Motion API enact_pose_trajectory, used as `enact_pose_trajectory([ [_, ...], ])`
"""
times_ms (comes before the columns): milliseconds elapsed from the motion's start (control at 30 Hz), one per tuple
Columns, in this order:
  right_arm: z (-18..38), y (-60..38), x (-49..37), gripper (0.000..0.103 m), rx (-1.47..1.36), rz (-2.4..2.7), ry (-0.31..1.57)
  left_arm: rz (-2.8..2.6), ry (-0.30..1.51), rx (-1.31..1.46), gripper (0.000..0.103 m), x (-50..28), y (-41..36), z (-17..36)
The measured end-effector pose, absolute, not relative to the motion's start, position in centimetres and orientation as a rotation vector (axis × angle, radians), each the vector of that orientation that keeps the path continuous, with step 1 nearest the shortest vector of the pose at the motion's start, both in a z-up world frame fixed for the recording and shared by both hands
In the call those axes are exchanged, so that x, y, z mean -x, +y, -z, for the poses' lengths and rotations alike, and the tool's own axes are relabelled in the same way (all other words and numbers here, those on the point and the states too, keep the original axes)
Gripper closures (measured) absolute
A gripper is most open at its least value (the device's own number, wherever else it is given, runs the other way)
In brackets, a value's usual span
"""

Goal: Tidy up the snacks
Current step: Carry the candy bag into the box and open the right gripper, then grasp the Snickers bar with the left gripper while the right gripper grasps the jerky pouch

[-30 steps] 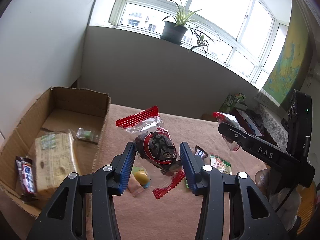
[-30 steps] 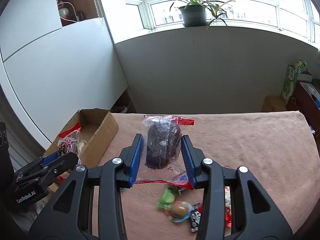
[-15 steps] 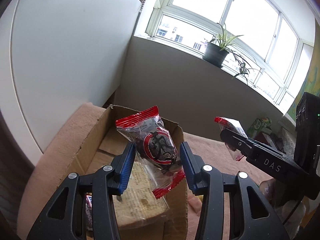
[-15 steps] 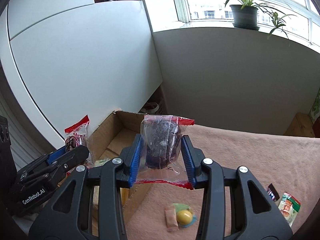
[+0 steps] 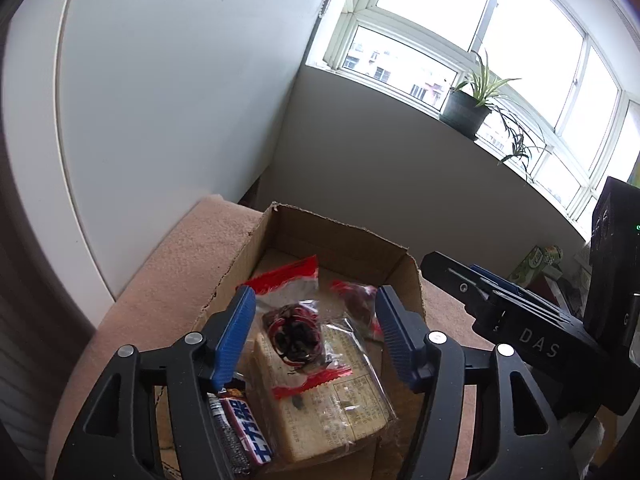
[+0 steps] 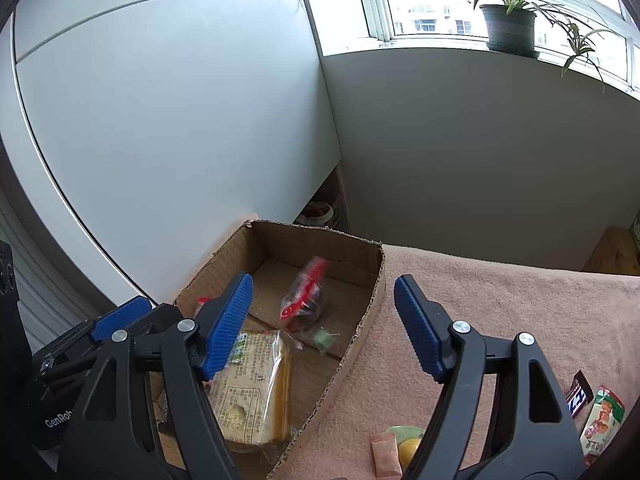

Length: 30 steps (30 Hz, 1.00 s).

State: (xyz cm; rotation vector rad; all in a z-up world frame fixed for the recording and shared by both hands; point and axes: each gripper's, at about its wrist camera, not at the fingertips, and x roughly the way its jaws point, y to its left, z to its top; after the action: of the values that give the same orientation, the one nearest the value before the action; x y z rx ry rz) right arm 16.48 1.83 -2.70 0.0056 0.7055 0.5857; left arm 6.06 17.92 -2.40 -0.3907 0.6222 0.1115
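Left tool (image 5: pixel 316 336): I saw its jaws spreading, pads clear of the red-ended clear snack packet (image 5: pixel 294 330) lying on the wrapped pale bread loaf (image 5: pixel 332 408).
Right tool (image 6: pixel 324 326): jaws were opening, nothing pinched; a second red-ended packet (image 6: pixel 304 300), blurred, was below them.
Brown cardboard box (image 6: pixel 372 312): it sat on the pink-covered tabletop (image 6: pixel 500 304), holding both packets.
Tabletop right: several small snacks lay loose.
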Motion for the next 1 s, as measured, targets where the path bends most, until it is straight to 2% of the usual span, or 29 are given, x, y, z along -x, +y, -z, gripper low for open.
enact_pose_trajectory([
  [500, 2.4, -3.9, -15.3, 0.027, -0.016, -0.503, 0.709, -0.057, 0.59, 0.345, 0.041, -5.0, 15.2, 1.3],
  [767, 2.5, -11.7, -13.5, 0.027, -0.008, -0.379, 0.7, 0.03, 0.599, 0.298, 0.041, -5.0, 10.7, 1.1],
  [1000, 5.0, -19.2, -13.1, 0.027, -0.065, -0.271, 0.764, 0.116, 0.619, 0.272, 0.041, -5.4, 6.8, 1.3],
])
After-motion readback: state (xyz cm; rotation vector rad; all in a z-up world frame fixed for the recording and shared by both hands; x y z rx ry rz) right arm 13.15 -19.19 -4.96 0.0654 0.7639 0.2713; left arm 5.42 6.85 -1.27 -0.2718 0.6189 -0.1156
